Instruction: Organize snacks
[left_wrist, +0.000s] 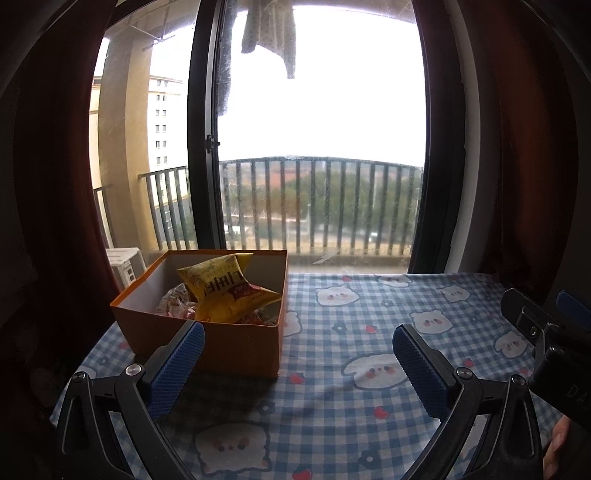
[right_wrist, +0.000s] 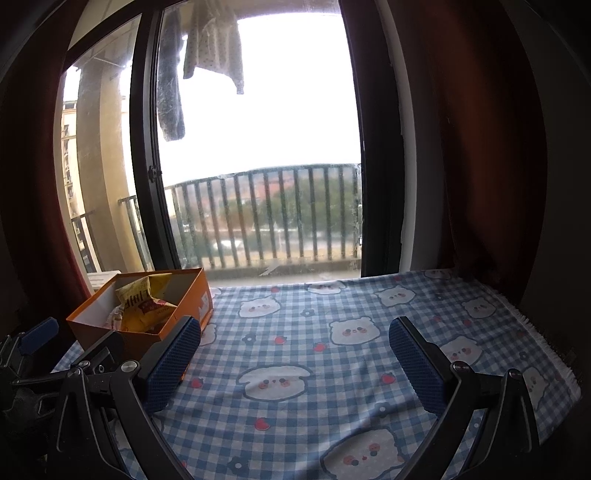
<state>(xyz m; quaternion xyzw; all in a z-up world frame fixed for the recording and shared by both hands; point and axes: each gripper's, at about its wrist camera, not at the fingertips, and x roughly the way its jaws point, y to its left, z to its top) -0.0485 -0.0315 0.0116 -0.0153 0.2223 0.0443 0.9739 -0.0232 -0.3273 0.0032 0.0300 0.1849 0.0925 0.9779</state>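
Observation:
An open orange box (left_wrist: 236, 347) stands on the checked tablecloth (left_wrist: 332, 387) at the left, near the window. A yellow snack bag (left_wrist: 221, 291) lies on top inside it, over other wrapped snacks (left_wrist: 173, 306). My left gripper (left_wrist: 297, 365) is open and holds nothing, its left blue pad just in front of the box. In the right wrist view the same box (right_wrist: 192, 306) and yellow bag (right_wrist: 142, 306) sit at the far left. My right gripper (right_wrist: 293, 358) hangs open over bare cloth, with nothing between its fingers.
The table (right_wrist: 406, 314) ends at a glass balcony door (left_wrist: 317, 147) with railings behind it. Dark red curtains (right_wrist: 480, 147) hang on both sides. The right gripper's body (left_wrist: 546, 328) shows at the right of the left wrist view, with a hand (left_wrist: 557, 443) below it.

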